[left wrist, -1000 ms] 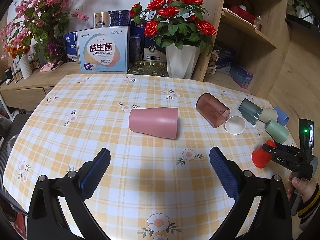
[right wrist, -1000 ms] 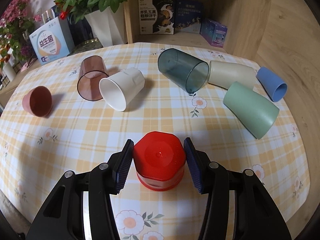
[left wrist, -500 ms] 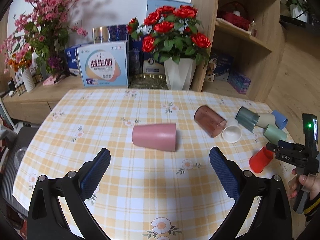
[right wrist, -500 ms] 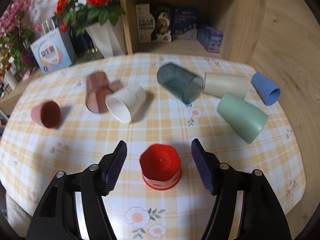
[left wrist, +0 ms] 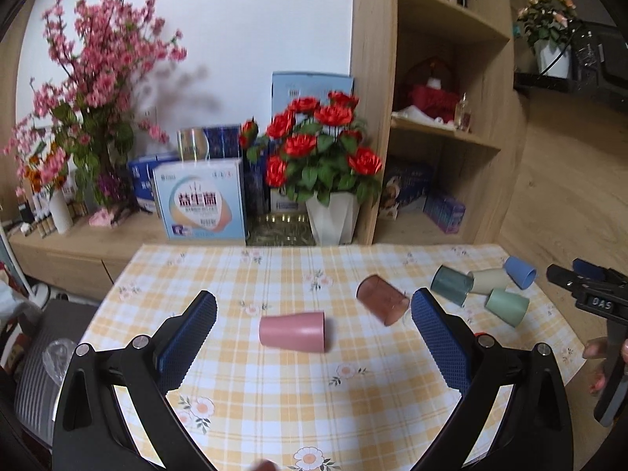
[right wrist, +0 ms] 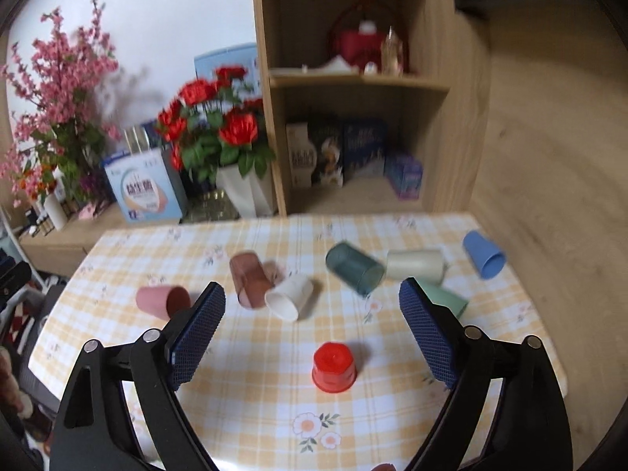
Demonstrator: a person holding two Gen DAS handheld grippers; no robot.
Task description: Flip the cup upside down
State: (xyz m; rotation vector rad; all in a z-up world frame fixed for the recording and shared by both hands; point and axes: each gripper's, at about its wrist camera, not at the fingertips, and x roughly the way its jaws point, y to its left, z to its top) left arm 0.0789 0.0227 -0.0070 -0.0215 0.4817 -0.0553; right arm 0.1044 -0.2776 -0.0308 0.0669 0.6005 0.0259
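Note:
A red cup stands upside down on the checked tablecloth, free, between and beyond my right gripper's open jaws. My right gripper is raised above the table and empty; it also shows in the left wrist view at the right edge. A pink cup lies on its side ahead of my open, empty left gripper, which is held high over the near part of the table. The pink cup also shows in the right wrist view.
Several cups lie on their sides: brown translucent, white, dark teal, cream, green, blue. A rose vase, boxes and a wooden shelf stand behind the table.
My right gripper opened, let go of the upturned red cup and pulled back and up. My left gripper also rose and drew back from the table.

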